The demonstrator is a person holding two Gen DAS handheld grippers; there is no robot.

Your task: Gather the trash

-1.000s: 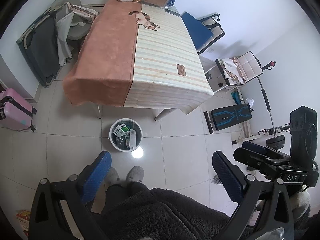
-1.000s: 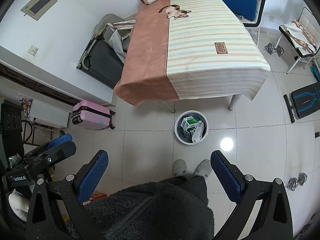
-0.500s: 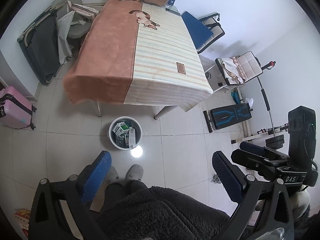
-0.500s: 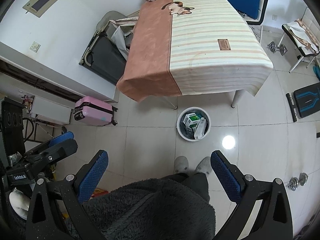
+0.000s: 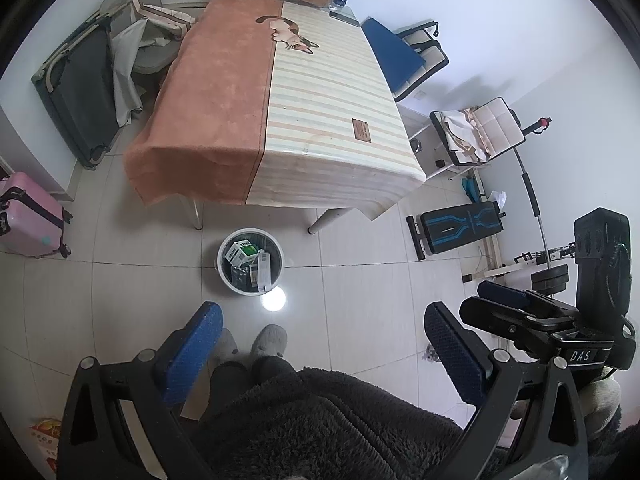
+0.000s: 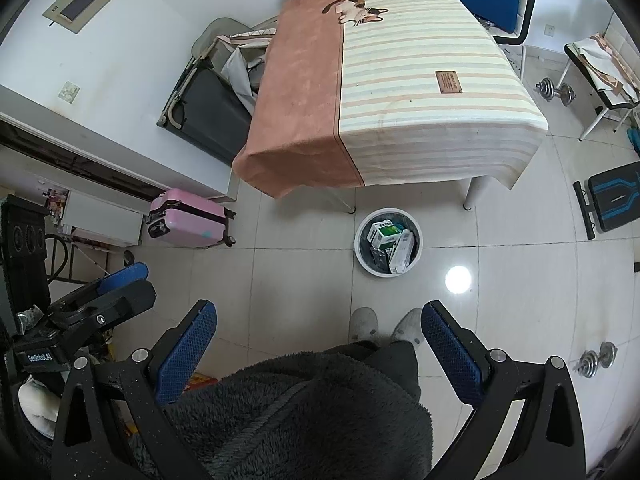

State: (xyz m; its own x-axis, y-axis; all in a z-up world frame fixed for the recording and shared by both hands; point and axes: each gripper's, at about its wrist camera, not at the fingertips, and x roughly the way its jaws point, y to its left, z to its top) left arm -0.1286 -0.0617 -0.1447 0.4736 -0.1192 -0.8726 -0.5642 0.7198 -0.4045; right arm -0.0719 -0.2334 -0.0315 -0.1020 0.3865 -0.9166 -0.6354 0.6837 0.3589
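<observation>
Both tools — left tool (image 5: 320,350) and right tool (image 6: 318,346) — gape wide and empty, held high above the bin (image 5: 250,261), whose boxes suggest collecting is done.

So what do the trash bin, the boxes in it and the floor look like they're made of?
The trash bin looks like smooth white plastic: thin, even rim with a dull sheen, and a dark liner inside, probably a plastic bag. The boxes look like printed cardboard cartons, flat-faced with sharp edges. The floor looks like glossy glazed tile: grout lines and a mirror-like lamp reflection.
</observation>
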